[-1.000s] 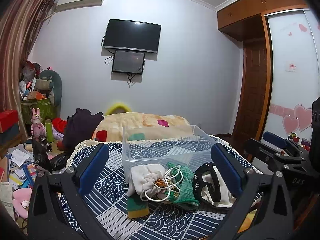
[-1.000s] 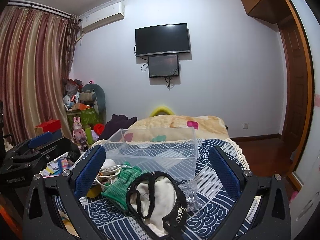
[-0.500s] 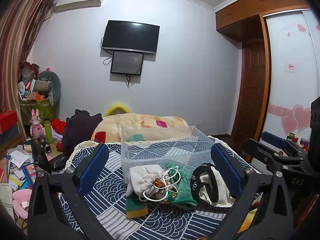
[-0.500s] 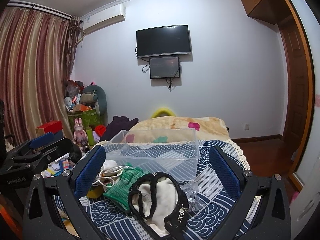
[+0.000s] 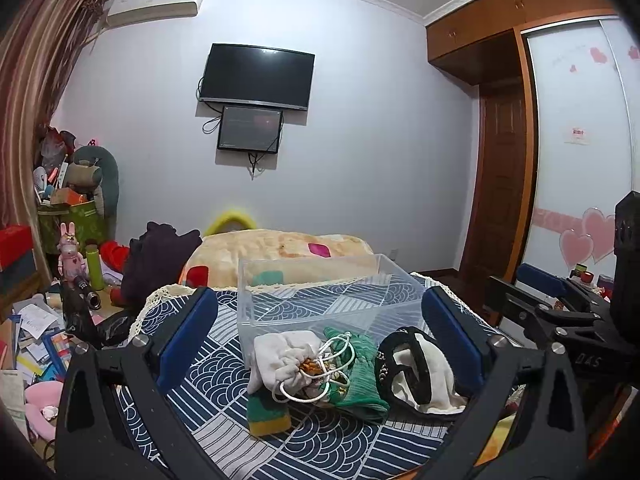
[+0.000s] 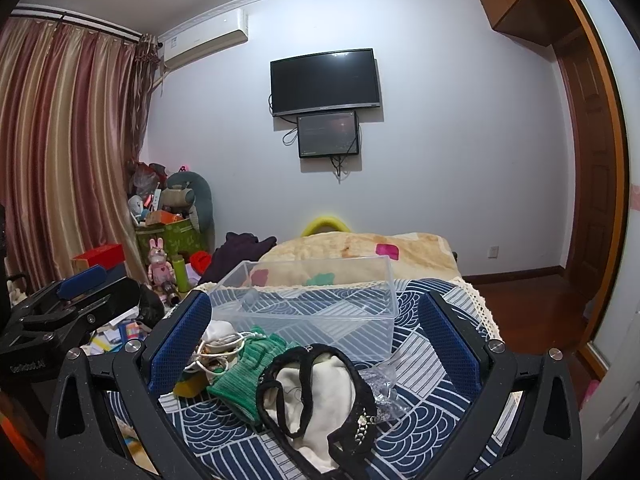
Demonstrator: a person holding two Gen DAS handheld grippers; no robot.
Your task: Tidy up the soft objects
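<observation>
A clear plastic bin [image 5: 320, 300] [image 6: 316, 304] stands empty on a blue patterned cloth. In front of it lie a white drawstring pouch [image 5: 284, 360] [image 6: 216, 332], a green knitted glove [image 5: 356, 376] [image 6: 244, 372], a black-and-cream cloth item [image 5: 420, 372] [image 6: 316, 392] and a green-yellow sponge [image 5: 268, 412] [image 6: 190, 386]. My left gripper [image 5: 320, 344] is open and empty, just short of the pile. My right gripper [image 6: 316, 344] is open and empty, around the cloth item's near side. Each gripper shows at the edge of the other's view.
The cloth [image 5: 224, 368] covers a small table with a lace edge [image 6: 480, 304]. A crumpled clear wrapper [image 6: 384, 380] lies right of the pile. A bed with a beige blanket [image 5: 280, 248] is behind. Cluttered floor and toys [image 5: 68, 248] are left; a wooden door [image 6: 596, 200] is right.
Both views have shifted only slightly, with the pile and bin a touch closer. Both grippers stay open and nothing was picked up.
</observation>
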